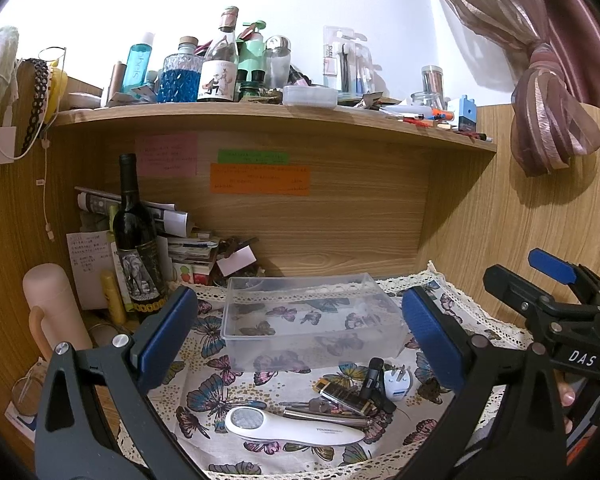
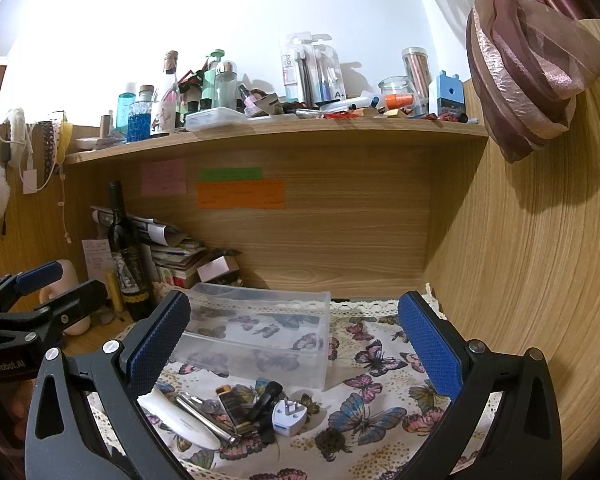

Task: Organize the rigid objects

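A clear plastic box (image 1: 312,316) stands empty on the butterfly cloth (image 1: 204,392); it also shows in the right wrist view (image 2: 260,336). In front of it lie a white handheld device (image 1: 292,428), a metal rod (image 1: 324,418), a black-gold lighter (image 1: 342,394), a black clip-like piece (image 1: 374,380) and a white plug adapter (image 1: 396,384). The same pile shows in the right wrist view: device (image 2: 180,416), lighter (image 2: 232,402), adapter (image 2: 289,413). My left gripper (image 1: 300,336) is open above the pile. My right gripper (image 2: 296,344) is open, to the right; it also shows in the left wrist view (image 1: 548,300).
A dark wine bottle (image 1: 136,240), a pink flask (image 1: 52,312) and stacked papers (image 1: 180,236) crowd the back left. A cluttered wooden shelf (image 1: 260,120) hangs overhead. A wooden side panel (image 2: 540,280) and a tied curtain (image 2: 528,72) close the right.
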A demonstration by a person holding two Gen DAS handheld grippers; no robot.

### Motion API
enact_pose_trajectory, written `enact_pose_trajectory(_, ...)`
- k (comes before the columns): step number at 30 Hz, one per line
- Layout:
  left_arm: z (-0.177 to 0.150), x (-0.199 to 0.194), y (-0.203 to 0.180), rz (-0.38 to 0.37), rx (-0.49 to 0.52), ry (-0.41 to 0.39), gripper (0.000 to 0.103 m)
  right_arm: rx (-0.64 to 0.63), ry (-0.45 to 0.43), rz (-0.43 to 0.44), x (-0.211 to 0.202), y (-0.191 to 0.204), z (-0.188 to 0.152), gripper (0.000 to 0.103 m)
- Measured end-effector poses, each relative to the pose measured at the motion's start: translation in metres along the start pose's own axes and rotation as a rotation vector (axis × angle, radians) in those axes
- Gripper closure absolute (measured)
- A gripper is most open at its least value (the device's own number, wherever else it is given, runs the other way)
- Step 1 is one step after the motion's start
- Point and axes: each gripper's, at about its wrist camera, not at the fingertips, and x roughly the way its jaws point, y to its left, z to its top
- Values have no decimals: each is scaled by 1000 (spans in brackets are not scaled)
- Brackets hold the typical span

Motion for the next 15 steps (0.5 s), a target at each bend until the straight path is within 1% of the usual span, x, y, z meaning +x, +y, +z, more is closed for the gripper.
enact_pose_trajectory(15,1,0,1,0,1,2,0,0,1,4,0,1,-1,0)
